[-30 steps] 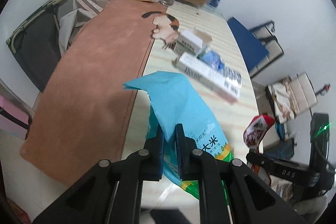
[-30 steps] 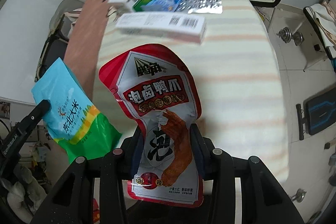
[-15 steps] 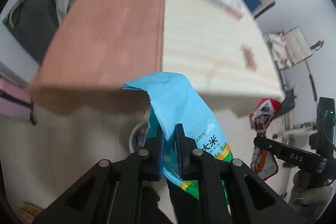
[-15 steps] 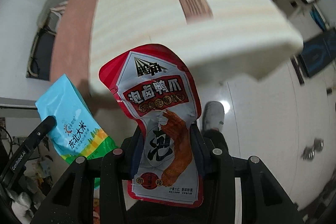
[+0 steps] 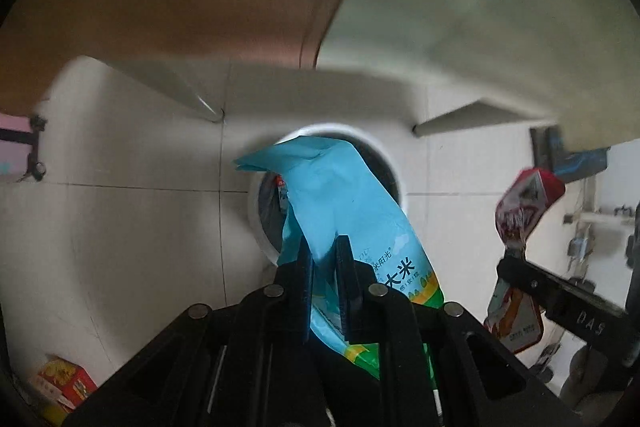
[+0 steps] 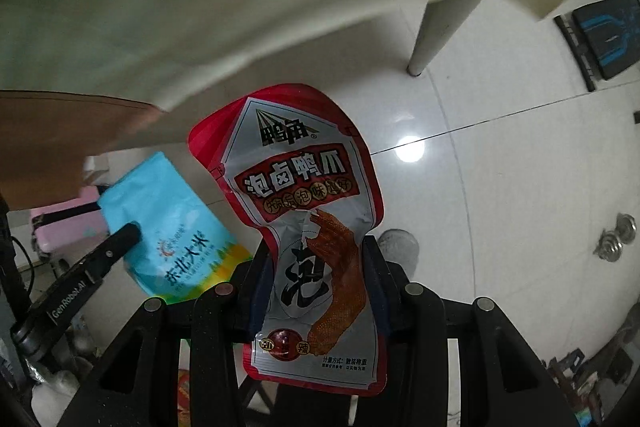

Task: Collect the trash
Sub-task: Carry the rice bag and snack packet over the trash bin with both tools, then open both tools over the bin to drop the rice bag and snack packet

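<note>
Both hands have dropped from the counter top to below its edge, each with its wrapper held

Left gripper (image 5: 324, 259) has its jaws clamped on the blue rice bag (image 5: 340, 211), whose top hangs over the white-rimmed trash bin (image 5: 394, 167) on the floor at 12 o'clock in the left view; right gripper (image 6: 316, 267) has its jaws clamped on the red duck-claw pouch (image 6: 296, 187), off at 3 o'clock from the bin in that view, over bare tiles. The step looks like carry-to-bin. Next, the left jaws should part above the bin mouth, and the right hand must swing toward 9 o'clock before releasing
</note>
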`<control>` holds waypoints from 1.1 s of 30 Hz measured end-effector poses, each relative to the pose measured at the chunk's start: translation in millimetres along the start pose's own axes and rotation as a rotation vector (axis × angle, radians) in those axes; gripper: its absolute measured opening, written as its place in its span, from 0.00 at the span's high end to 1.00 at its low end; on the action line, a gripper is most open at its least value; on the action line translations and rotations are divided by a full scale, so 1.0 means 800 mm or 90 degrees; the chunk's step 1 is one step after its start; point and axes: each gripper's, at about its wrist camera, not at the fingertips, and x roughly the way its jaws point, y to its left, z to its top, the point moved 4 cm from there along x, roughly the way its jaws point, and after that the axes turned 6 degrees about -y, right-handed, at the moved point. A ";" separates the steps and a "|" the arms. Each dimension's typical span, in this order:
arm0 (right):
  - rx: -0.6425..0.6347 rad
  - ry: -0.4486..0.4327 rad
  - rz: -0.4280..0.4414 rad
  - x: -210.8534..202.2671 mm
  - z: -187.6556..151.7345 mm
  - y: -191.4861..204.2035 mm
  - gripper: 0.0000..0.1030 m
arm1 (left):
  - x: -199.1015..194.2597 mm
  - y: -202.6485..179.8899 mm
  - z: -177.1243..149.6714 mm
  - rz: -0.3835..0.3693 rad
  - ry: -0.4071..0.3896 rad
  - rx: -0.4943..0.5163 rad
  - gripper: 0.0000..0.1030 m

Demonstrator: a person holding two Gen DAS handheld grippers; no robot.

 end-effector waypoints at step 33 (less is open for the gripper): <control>-0.104 -0.029 -0.106 0.064 -0.001 -0.012 0.02 | -0.009 0.010 -0.050 0.080 -0.067 0.011 0.00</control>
